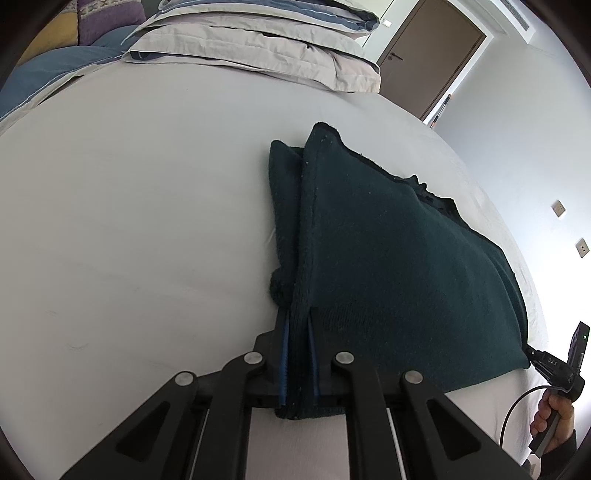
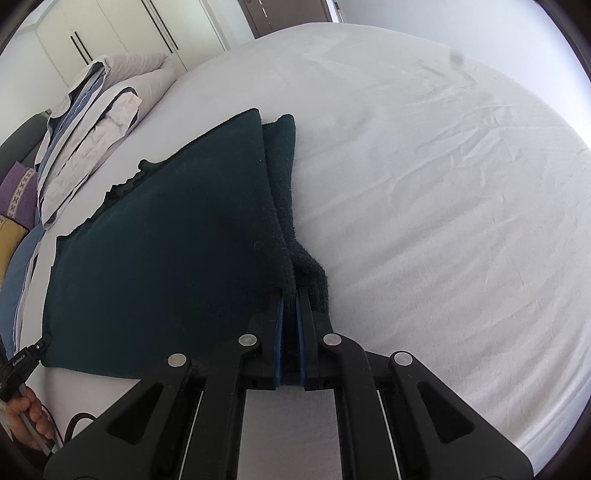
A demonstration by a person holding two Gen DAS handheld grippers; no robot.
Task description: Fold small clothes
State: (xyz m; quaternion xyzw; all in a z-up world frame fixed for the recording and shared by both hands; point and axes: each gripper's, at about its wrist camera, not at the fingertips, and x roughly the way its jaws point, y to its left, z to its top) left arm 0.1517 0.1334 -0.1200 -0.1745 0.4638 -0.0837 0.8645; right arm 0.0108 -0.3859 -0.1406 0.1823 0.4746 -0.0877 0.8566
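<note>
Left wrist view: the dark green garment [image 1: 388,258] lies on the white sheet of the bed [image 1: 129,221], with one corner pinched in the left claw [image 1: 297,354].
Right wrist view: the same garment [image 2: 166,251] spreads to the left of the right claw [image 2: 290,332], which grips its other near corner.
Garment, position: it is stretched between the two claws along its near edge; the far part rests on the bed, with a narrower folded layer showing beside each long side edge.
Open room, left side: a wide bare stretch of sheet runs left of the garment up to the stacked pillows [image 1: 258,48].
Open room, right side: wrinkled bare sheet [image 2: 443,184] fills everything to the right of the garment.
Bed edge: past the garment's far side the mattress curves away toward a brown door [image 1: 432,59] and white wall.
Wardrobe: white doors with dark handles [image 2: 122,29] stand beyond the pillows.
Hidden: the garment's kind and its underside cannot be made out; the dark knit hides seams and folds.
Cut off: the person's hand [image 1: 554,417] on the other tool's handle shows only at the frame edge.
Left claw state: fingers drawn together, clamped on a thick fold of the garment, blue pads [image 1: 283,354] pressing both sides.
Right claw state: fingers together, clamped on the garment's edge.
</note>
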